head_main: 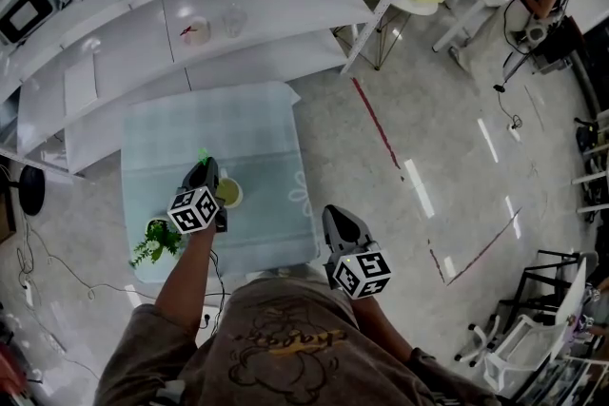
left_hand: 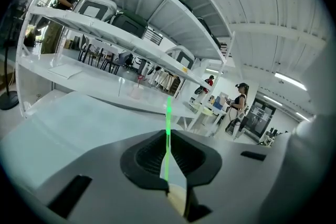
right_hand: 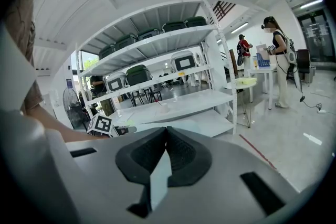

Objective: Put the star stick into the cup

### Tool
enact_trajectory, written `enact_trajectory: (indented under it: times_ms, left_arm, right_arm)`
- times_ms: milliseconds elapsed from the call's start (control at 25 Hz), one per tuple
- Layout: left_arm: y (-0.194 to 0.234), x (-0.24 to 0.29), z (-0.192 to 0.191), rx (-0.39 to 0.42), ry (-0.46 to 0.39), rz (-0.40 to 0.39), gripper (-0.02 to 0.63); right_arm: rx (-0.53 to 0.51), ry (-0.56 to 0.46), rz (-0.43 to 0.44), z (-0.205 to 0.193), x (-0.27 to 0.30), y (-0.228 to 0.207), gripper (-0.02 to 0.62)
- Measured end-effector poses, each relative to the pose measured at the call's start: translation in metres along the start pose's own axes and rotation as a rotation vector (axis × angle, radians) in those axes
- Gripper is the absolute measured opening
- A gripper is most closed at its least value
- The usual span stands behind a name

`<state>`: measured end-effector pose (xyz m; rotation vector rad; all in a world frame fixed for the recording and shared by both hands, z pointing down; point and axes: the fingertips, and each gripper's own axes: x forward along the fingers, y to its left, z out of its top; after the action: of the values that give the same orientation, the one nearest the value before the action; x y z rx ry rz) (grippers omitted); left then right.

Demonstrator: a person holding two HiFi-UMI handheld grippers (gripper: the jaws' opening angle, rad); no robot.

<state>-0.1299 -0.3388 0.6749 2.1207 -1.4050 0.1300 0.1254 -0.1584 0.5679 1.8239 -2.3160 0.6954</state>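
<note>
fingers (left_hand: pixel 142 157) on l gripper (left_hand: pixel 168 139) pinch star stick (left_hand: pixel 168 113) beside cup (head_main: pixel 229 193); r gripper's (right_hand: pixel 167 134) pressed together, empty.

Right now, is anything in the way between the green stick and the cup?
Nothing visible. The left hand-held gripper holds the stick right beside the cup; the plant sits off to the gripper's other side.

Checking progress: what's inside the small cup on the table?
Small round cup: pale yellow-green inside, nothing standing in it. Left gripper, holding the thin green stick, hides its left edge.
</note>
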Motion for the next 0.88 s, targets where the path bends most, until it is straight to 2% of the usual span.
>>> enact_trajectory:
  times_ms: [280,560,880]
  left_arm:
    - [0.000,0.002,-0.003,-0.017,0.009,-0.001,0.038]
    - [-0.004,-0.003,-0.001,-0.022,0.016,-0.006,0.097]
    - [-0.018,-0.025,0.020,0.010,-0.031,-0.020,0.137]
  right_arm:
    - [-0.007,0.002,0.009,0.002,0.003,0.000,0.003]
    - [-0.012,0.002,0.031,0.005,0.004,0.002,0.003]
    - [-0.023,0.002,0.089,0.007,0.008,0.012,0.003]
